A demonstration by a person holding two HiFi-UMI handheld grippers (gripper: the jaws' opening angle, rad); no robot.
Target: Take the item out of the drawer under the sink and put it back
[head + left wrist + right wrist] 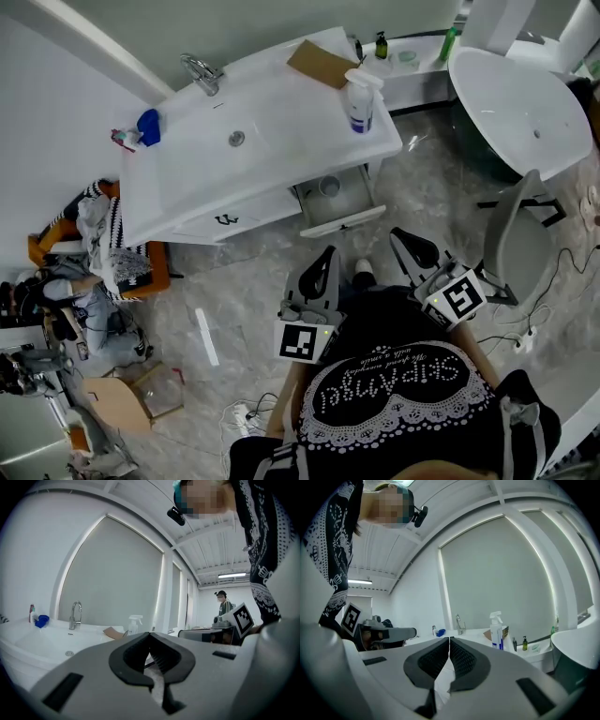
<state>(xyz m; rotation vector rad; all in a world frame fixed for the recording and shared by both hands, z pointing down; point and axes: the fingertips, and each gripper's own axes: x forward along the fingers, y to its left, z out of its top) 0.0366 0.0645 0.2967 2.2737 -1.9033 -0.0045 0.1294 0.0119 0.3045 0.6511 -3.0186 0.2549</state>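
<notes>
White drawer (339,201) under the white sink bench (281,112) stands open, and inside sits a small round pale item (329,186), too small to identify. Left gripper (327,253) and right gripper (401,234) hover near it, jaws together, empty. The label on the white spray bottle (359,101) is unreadable

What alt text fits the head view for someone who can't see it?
Seen from above, the open white drawer under the white sink counter holds a small round pale item. The person stands before it with the left gripper and right gripper held in front of the body, both shut and empty. A white spray bottle stands on the counter.
</notes>
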